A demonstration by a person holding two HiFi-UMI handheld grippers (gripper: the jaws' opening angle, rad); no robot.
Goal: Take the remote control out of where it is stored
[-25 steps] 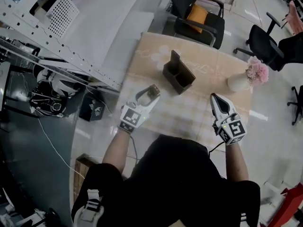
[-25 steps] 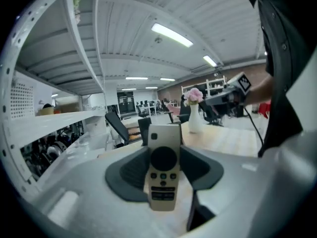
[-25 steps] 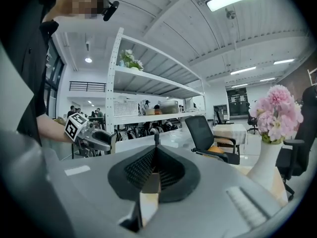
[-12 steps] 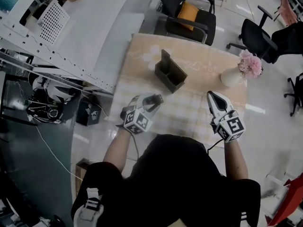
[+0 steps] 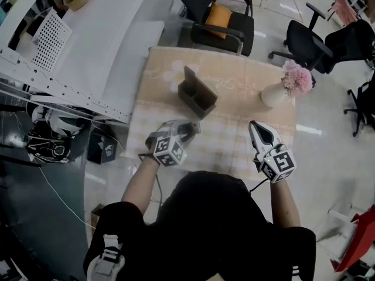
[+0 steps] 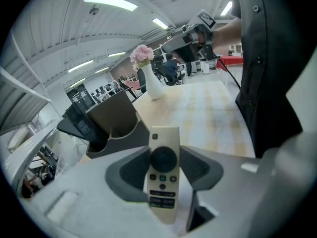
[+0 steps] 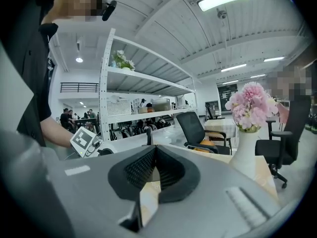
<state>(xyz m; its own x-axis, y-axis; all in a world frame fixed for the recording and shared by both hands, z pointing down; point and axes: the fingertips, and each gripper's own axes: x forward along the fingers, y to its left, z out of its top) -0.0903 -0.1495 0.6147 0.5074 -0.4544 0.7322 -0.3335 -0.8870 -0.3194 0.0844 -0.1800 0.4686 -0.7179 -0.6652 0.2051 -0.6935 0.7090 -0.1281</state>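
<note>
My left gripper [image 5: 183,129] is shut on a cream remote control [image 5: 188,126] and holds it in the air just in front of the brown storage holder [image 5: 197,93]. In the left gripper view the remote [image 6: 163,175] stands lengthwise between the two dark pads [image 6: 130,168], buttons facing the camera, and the holder [image 6: 110,119] stands beyond it to the left with its compartments showing nothing inside. My right gripper [image 5: 253,126] hovers over the table's right side, jaws shut and empty; its pads [image 7: 141,168] meet at the tips.
A white vase of pink flowers [image 5: 280,89] stands at the table's [image 5: 234,86] far right, close ahead of the right gripper. Black office chairs [image 5: 217,22] stand behind the table. A white shelf unit [image 5: 70,57] runs along the left.
The left gripper has turned with the remote in it, so the remote now lies more level and points right. The right gripper has held its pose. The head view has shifted.
</note>
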